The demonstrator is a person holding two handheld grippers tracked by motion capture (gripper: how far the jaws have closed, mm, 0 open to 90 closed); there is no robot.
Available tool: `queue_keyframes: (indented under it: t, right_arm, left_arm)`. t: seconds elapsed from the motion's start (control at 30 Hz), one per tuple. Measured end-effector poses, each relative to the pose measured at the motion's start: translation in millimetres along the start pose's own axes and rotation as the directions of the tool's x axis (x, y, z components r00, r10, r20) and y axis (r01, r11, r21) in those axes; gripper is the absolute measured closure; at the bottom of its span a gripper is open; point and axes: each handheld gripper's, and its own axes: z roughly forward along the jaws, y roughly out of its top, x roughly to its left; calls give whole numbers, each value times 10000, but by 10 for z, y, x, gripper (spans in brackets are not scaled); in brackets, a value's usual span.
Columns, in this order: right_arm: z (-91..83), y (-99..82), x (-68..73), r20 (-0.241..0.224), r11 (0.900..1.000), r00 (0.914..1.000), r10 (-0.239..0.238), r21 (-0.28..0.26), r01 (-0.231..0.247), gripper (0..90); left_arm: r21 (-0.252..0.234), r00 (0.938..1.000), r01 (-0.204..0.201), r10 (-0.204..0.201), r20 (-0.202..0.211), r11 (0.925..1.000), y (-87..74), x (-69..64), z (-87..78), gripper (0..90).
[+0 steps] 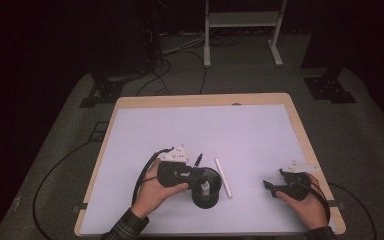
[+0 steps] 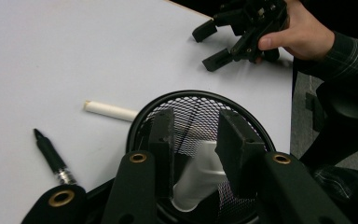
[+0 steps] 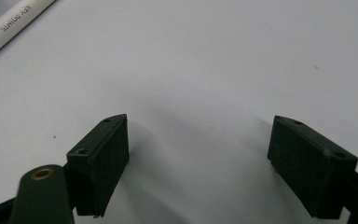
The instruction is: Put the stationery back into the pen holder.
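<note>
A black mesh cup (image 1: 207, 201) stands on the white mat, and my left gripper (image 1: 204, 181) hangs right over its mouth. In the left gripper view a short white object (image 2: 196, 179) sits tilted and blurred between the jaws of the left gripper (image 2: 196, 127), low inside the mesh cup (image 2: 191, 103); the pads do not seem to press on it. A white marker (image 1: 223, 177) (image 2: 109, 110) lies just right of the cup, and a black pen (image 1: 198, 160) (image 2: 51, 156) lies behind it. My right gripper (image 1: 271, 187) (image 3: 198, 154) rests open on the mat, nothing between its fingers.
The white mat (image 1: 205, 125) covers a wooden table (image 1: 300, 135). The white marker (image 3: 9, 30) shows its end at the right gripper view's top left. Cables trail from both grippers off the table's near edge. A white frame (image 1: 242, 20) stands on the floor behind.
</note>
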Motion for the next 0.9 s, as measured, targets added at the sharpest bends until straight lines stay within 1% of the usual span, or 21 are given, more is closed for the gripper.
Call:
queue_keyframes:
  t: [0.13, 0.17, 0.2, 0.33, 0.47, 0.6, 0.63, 0.8, 0.9]
  right_arm:
    - [0, 0, 0, 1, 10000, 10000, 0, 1, 0, 194]
    - [0, 0, 0, 0, 10000, 10000, 1, 1, -1, 194]
    - [0, 0, 0, 0, 10000, 10000, 1, 1, -1, 194]
    - [0, 0, 1, 1, 10000, 10000, 2, 4, -2, 194]
    - [0, 0, 0, 0, 10000, 10000, 1, 3, -1, 194]
    - [0, 0, 0, 2, 10000, 10000, -4, 3, 4, 194]
    - [0, 0, 0, 2, 10000, 10000, -4, 3, 4, 194]
    - [0, 1, 1, 3, 10000, 10000, -4, 6, 4, 194]
    - [-1, 1, 0, -3, 10000, 10000, 3, 5, -3, 195]
  left_arm:
    - [-226, 9999, 8, -12, -173, 9997, 17, 18, -106, 652]
    - [-299, 9996, -22, 13, -290, 9995, 25, 31, -157, 645]
    - [-299, 9996, -22, 13, -290, 9995, 25, 31, -157, 640]
    - [-451, 9987, 18, -41, -509, 9990, 25, 69, -246, 625]
    - [-459, 9973, 56, -89, -723, 9989, 3, 107, -321, 608]
    - [-523, 9945, 170, -223, -1021, 9985, -52, 157, -417, 587]
    - [-523, 9945, 170, -223, -1021, 9985, -52, 157, -417, 580]
    - [-440, 9897, 349, -407, -1374, 9984, -159, 219, -491, 560]
    - [-399, 9883, 387, -441, -1457, 9985, -196, 230, -506, 547]
